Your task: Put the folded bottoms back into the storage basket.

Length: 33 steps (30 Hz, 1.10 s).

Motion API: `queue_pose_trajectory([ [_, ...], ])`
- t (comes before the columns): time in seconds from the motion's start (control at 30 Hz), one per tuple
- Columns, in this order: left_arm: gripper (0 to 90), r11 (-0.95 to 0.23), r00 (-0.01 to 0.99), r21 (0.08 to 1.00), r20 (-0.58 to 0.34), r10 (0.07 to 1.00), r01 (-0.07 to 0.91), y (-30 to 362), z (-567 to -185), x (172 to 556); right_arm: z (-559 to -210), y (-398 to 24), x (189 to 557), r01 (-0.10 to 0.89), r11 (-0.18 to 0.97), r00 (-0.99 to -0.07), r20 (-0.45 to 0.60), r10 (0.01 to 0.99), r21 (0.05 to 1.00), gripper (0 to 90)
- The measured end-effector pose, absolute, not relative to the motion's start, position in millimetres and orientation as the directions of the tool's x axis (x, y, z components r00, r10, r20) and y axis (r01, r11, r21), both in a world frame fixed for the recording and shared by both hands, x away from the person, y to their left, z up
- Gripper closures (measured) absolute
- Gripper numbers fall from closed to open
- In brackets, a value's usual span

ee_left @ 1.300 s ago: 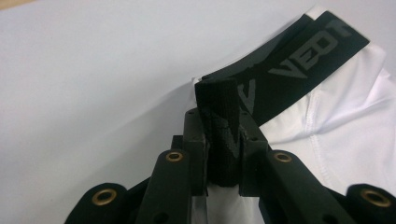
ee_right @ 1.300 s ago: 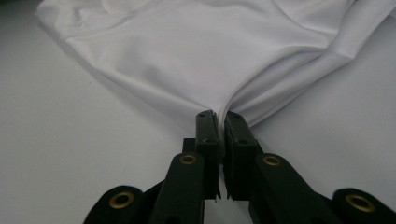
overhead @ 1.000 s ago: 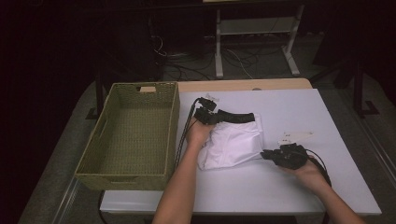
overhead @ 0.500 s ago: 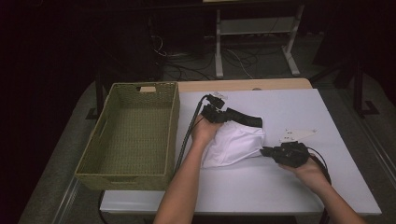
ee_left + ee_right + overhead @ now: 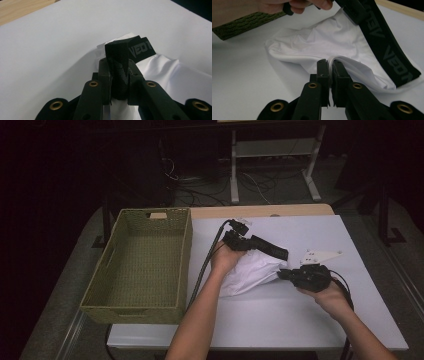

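White underwear (image 5: pixel 252 272) lies on the table (image 5: pixel 300 320), right of the woven basket (image 5: pixel 140 265) — left tool (image 5: pixel 119 75) clamped on its black waistband (image 5: pixel 140 48), right tool (image 5: pixel 331 72) pinching a white hem (image 5: pixel 337 58), likely to spread it for folding.

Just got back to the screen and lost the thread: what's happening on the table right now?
A person is handling a pair of white underwear with a black waistband on the white table. The left gripper is shut on the waistband, and the right gripper is shut on a white fabric edge. The garment hangs between them, partly lifted, partly on the table. The woven basket sits beside it on the left.
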State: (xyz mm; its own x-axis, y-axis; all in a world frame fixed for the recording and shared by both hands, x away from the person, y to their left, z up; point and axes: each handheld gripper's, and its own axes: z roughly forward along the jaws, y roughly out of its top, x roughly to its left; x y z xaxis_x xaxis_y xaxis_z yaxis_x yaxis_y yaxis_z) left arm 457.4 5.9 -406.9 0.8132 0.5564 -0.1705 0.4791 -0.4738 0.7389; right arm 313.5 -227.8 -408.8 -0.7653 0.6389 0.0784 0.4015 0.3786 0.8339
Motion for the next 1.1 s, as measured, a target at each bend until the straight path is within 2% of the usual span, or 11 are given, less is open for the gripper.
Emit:
queue_pose_trajectory([
  [0.57, 76.9, -0.501, 0.853, 0.749, -0.160, 0.496, 0.432, -18, -377, 449, -383, -229, 329, 0.364, 0.335, -0.767, 0.076, 0.637, 0.869, 84.3],
  [1.1, 76.9, -0.513, 0.869, 0.760, -0.135, 0.475, 0.399, -18, -340, 448, -354, -225, 339, 0.320, 0.289, -0.771, 0.071, 0.633, 0.902, 84.3],
])
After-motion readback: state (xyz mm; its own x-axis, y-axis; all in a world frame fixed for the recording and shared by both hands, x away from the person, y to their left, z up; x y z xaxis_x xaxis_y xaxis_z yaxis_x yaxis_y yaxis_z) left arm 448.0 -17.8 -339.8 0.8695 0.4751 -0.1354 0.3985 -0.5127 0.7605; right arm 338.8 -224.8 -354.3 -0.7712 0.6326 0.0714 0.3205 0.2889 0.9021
